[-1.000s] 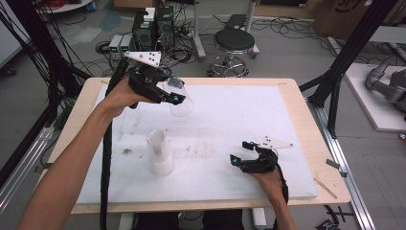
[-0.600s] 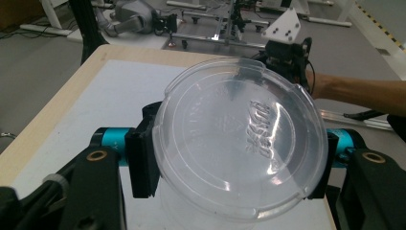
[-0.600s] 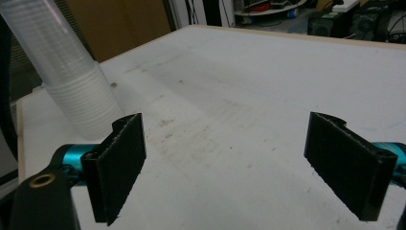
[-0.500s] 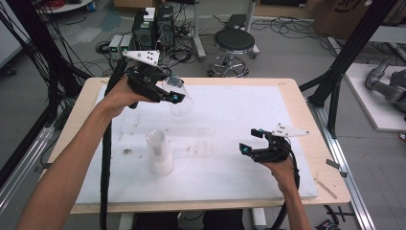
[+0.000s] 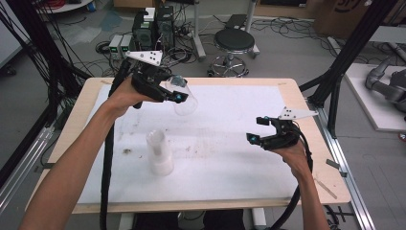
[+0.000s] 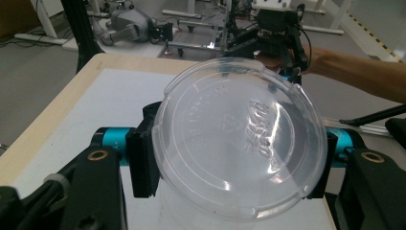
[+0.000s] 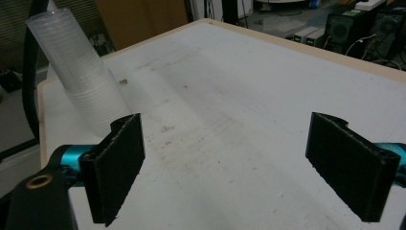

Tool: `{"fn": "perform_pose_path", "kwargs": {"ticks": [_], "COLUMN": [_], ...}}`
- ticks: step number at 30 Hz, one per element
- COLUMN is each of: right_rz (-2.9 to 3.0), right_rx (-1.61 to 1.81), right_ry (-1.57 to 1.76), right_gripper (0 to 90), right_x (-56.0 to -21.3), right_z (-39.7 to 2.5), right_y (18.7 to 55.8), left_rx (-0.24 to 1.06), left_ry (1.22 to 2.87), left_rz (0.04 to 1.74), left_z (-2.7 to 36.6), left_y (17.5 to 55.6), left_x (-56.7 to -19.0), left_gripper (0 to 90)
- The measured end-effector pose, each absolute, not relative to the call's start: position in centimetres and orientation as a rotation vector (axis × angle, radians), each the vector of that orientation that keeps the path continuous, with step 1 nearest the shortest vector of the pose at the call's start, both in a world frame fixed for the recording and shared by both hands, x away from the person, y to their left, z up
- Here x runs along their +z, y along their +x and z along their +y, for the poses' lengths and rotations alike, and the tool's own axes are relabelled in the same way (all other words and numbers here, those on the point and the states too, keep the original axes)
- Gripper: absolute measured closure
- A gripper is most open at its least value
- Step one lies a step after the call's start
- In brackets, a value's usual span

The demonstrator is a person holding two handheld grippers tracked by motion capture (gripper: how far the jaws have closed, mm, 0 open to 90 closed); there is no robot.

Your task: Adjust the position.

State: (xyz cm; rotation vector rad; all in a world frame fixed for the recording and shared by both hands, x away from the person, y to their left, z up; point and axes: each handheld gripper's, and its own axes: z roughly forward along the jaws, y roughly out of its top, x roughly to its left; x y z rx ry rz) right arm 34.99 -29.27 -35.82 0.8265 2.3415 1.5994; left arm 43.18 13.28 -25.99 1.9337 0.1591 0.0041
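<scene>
1. While my left tongs [image 5: 178, 97] stay clamped on a clear plastic cup [image 5: 184, 99] above the table [image 5: 239, 115], separation looks done.
2. Right tongs [image 5: 253, 139] gape apart; next, probably the cup stack [image 5: 159, 152].

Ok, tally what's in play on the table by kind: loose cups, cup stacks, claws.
Single clear cup, held in the left claw: 1
Stack of nested clear cups, upside down on the white mat: 1
Claws, left plus the open right claw: 2
Total: 4

Clear cup [image 6: 237, 139], black fingers [image 7: 117, 165]
</scene>
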Motion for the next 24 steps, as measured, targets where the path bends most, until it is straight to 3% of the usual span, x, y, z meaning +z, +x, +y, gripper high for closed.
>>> {"fn": "perform_pose_path", "kwargs": {"ticks": [10,24], "right_rz": [2.377,2.43], "right_rx": [1.625,1.721], "right_ry": [0.686,0.49], "right_gripper": [12.9,12.9], "right_x": [-32.3,-30.4], "right_z": [-29.1,-27.1], "right_y": [37.3,40.6], "left_rx": [0.013,0.03], "left_ry": [1.917,1.907], "left_rz": [0.158,0.15], "left_z": [13.6,13.0], "left_y": [43.2,43.0], "left_x": [-25.9,-25.8], "left_gripper": [38.3,38.5]}}
